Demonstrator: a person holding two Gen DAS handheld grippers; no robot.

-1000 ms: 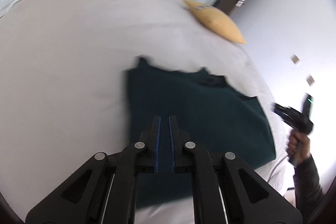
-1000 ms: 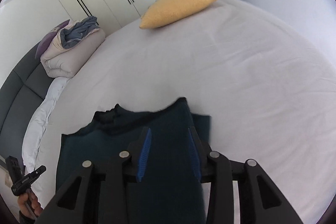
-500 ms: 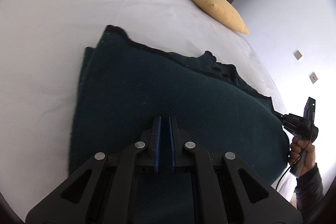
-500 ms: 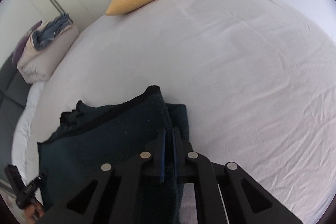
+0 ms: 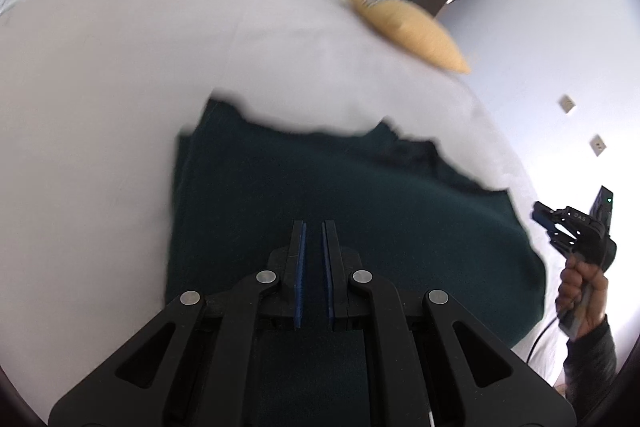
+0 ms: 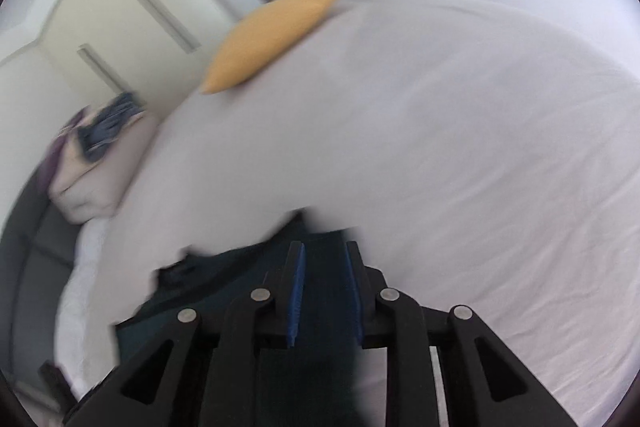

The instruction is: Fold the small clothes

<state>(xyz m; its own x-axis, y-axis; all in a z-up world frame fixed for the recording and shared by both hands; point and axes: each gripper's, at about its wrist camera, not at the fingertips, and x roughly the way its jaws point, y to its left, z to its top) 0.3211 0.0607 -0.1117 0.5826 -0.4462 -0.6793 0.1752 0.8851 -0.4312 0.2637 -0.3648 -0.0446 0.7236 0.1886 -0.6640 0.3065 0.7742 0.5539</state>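
Note:
A dark green garment [image 5: 328, 195] lies folded flat on the white bed [image 5: 100, 87]. My left gripper [image 5: 313, 227] hovers over its near part, jaws slightly apart with nothing between them. My right gripper [image 6: 322, 251] is above the garment's right edge [image 6: 224, 291], jaws open and empty. The right gripper also shows in the left wrist view [image 5: 576, 227], held in a hand beyond the garment's right side. Both views are blurred by motion.
A yellow pillow [image 5: 404, 27] lies at the bed's far edge, also in the right wrist view [image 6: 272, 35]. Folded bedding and clothes [image 6: 92, 147] are piled at the bed's head. Wardrobe doors [image 6: 132, 15] and a wall stand beyond.
The right gripper, shut half a second ago, has opened and lifted off the garment. The left gripper's jaws have parted slightly and it has pulled back and up.

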